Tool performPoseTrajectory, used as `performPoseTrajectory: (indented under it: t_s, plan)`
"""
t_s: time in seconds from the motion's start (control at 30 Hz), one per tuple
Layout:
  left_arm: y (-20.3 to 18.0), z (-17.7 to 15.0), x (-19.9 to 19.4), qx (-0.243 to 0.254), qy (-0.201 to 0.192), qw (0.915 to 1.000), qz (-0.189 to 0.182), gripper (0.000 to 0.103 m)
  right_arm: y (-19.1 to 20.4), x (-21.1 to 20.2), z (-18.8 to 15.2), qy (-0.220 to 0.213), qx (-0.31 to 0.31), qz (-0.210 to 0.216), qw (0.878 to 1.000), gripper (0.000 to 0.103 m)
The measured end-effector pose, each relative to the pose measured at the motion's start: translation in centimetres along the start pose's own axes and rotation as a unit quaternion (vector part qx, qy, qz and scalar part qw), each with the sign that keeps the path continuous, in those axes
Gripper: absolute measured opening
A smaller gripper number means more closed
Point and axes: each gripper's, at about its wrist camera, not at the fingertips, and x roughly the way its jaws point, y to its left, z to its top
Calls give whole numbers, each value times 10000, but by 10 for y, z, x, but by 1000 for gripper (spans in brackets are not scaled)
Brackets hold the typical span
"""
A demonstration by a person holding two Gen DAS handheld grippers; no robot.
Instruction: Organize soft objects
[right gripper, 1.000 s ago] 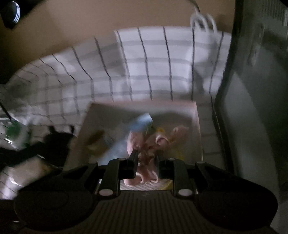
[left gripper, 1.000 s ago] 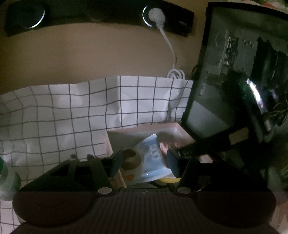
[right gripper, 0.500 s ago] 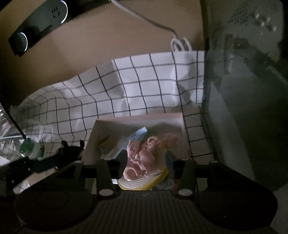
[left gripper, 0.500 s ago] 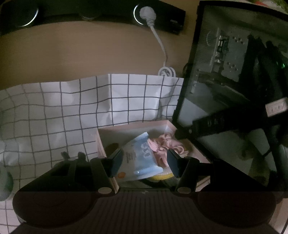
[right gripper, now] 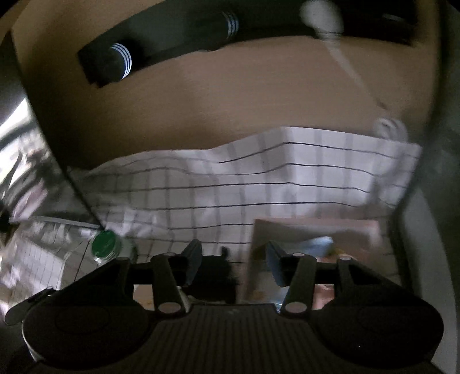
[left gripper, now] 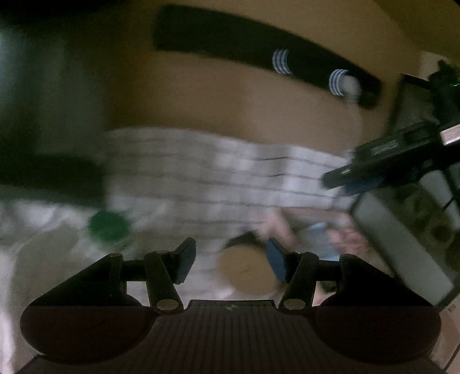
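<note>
**A:** Where are the soft things right now?

**B:** In a shallow pink box at the right of a white checked cloth. Inside it I can make out a pale blue pouch and, in the left wrist view, a blurred pink soft bundle beside it. Both views are dim and smeared, so finer detail is lost.

**A:** Is either gripper holding anything?

**B:** No. The right gripper has its jaws opening, with nothing between them; it sits above the box's near left corner. The left gripper has its jaws set fairly wide and empty too. Past its fingertips lies a round tan object on the cloth, just left of the box; I cannot tell what it is, nor whether it is soft.

**A:** What else is around?

**B:** A clear bottle with a green cap stands on the cloth to the left. A dark glass-sided computer case rises at the right, touching or just beside the box. At the far side, a black power strip lies on a brown surface, with a white plug and cable trailing toward the cloth.

**A:** How far along does the tidying seem?

**B:** Judging by the layout, well under way: at least two soft items are already boxed. The tan round object may be next, and anything off to the dark left is hidden.
</note>
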Motion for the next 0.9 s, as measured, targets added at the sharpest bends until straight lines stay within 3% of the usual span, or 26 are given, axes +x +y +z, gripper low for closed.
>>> performPoseTrajectory:
  t_s: [0.13, 0.23, 0.43, 0.63, 0.8, 0.9]
  plan:
    - [55, -18, -16, -1046, 159, 9943, 123, 59, 18, 26, 17, 604, -454, 267, 9968, 55]
    - [77, -31, -23, -1347, 166, 9903, 297, 59, 28, 56, 24, 989, -764, 173, 9920, 55]
    - [85, -43, -23, -1343, 397, 9897, 299, 59, 35, 131, 24, 1806, -799, 118, 9802, 55]
    - [85, -53, -23, -1294, 588, 9895, 255, 59, 51, 184, 17, 2341, -1052, 26, 9665, 56]
    - [81, -54, -19, -1228, 710, 9896, 238, 59, 56, 202, 11, 2493, -1119, -84, 9619, 73]
    - [76, -55, -12, -1158, 799, 9898, 216, 59, 58, 211, 4, 2580, -1382, -347, 9556, 75]
